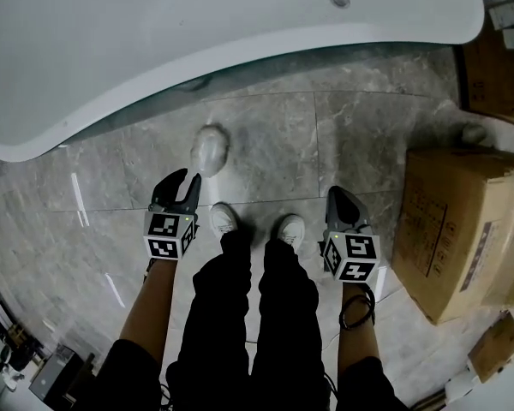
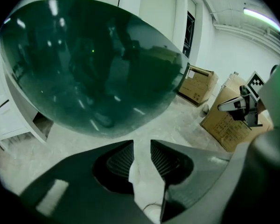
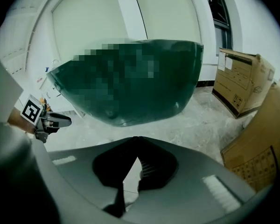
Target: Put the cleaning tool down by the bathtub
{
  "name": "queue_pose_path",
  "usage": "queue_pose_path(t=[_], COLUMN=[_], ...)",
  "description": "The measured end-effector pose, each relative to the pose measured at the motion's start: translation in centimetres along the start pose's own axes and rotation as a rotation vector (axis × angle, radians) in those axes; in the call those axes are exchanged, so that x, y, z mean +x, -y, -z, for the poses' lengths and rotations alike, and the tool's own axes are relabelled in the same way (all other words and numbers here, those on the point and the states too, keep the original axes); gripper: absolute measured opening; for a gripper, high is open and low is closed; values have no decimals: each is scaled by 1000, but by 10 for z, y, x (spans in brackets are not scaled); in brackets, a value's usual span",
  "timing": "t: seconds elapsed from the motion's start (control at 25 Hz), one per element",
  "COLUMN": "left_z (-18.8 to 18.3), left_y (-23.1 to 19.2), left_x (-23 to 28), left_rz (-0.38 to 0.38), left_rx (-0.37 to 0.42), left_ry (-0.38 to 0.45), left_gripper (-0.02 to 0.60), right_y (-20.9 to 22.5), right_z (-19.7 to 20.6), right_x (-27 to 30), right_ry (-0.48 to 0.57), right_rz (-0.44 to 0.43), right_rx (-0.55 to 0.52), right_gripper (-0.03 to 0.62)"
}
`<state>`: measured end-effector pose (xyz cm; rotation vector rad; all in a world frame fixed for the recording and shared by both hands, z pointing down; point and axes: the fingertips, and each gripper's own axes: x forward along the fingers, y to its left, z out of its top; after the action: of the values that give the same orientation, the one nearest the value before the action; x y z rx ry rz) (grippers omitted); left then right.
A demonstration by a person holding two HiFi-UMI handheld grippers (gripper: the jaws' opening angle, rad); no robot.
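The pale tool (image 1: 210, 148) lies on the floor (image 1: 283, 135), just past the tips of the left claw (image 1: 187, 176) and near the curved edge of the tub (image 1: 197, 24). The left claw is released, jaws apart. The right claw (image 1: 337, 193) is clenched tip to tip, empty. Open floor runs between tub and shoes (image 1: 224, 218). A box (image 1: 454, 221) stands close beside the right claw.
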<state>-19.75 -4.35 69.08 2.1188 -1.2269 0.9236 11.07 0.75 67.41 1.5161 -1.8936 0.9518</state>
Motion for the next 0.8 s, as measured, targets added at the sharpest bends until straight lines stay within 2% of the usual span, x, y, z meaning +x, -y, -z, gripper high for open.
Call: queue_pose_path(t=[0.4,0.8], left_z=[-62,-97], left_y=[14,29], left_x=[-81,-154], left_rz=[-2,-5], left_rx=[5,4], left_ry=[31,30], left_gripper=[74,44], right_y=[-29,-58], right_z=[-72,-105], right_x=[-79,-147], right_ry=[48,41], right_rz=[-6,-23], right_rx=[-28,-35], right_gripper=[21,21])
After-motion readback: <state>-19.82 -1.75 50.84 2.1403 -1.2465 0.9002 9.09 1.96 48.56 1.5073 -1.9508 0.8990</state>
